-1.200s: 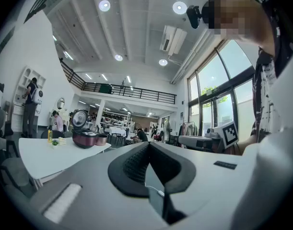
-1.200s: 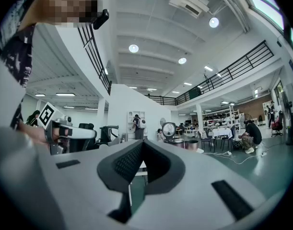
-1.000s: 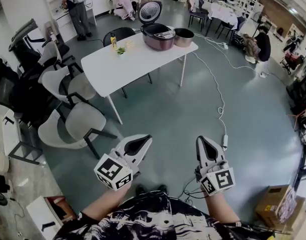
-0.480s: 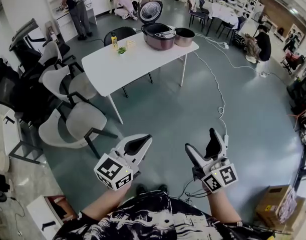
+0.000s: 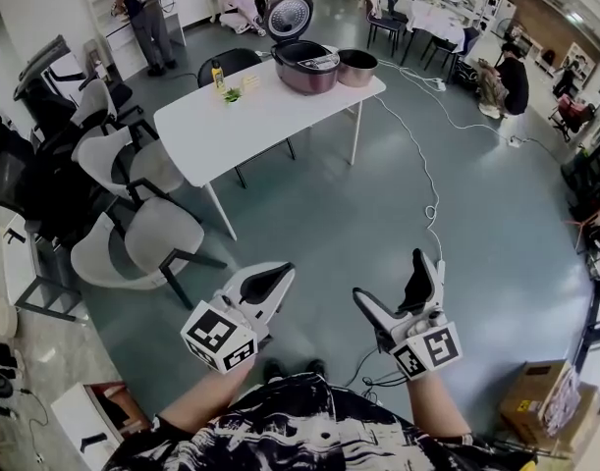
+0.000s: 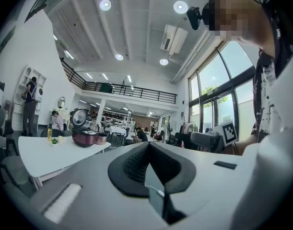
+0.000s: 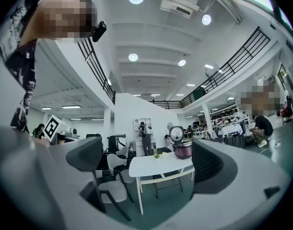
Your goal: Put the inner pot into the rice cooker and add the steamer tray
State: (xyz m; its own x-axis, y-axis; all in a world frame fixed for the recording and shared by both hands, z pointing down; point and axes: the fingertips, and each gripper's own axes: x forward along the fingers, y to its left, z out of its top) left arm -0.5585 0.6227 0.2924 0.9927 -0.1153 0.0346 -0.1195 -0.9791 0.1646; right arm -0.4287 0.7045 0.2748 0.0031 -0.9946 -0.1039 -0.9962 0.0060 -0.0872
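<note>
Far across the room a maroon rice cooker [image 5: 306, 67] stands on a white table [image 5: 250, 121] with its lid [image 5: 288, 18] up. A copper-coloured inner pot [image 5: 358, 67] sits just right of it. I cannot make out a steamer tray. Both grippers hang low in front of the person, well away from the table. My left gripper [image 5: 273, 278] is shut and empty. My right gripper [image 5: 398, 285] has its jaws opening wide, with nothing between them. The cooker [image 7: 183, 150] shows between the right gripper's fingers [image 7: 86, 157], and the left gripper view has the cooker [image 6: 85, 136] at its left.
Grey-white chairs [image 5: 133, 243] crowd the table's left side. A white power cable [image 5: 432, 204] runs over the green floor from the table toward the person. A cardboard box [image 5: 540, 400] sits at the lower right. A small bottle [image 5: 220, 75] stands on the table. People work at the back.
The right gripper's jaws went from shut to wide open, and it rolled slightly. The left gripper stayed as it was.
</note>
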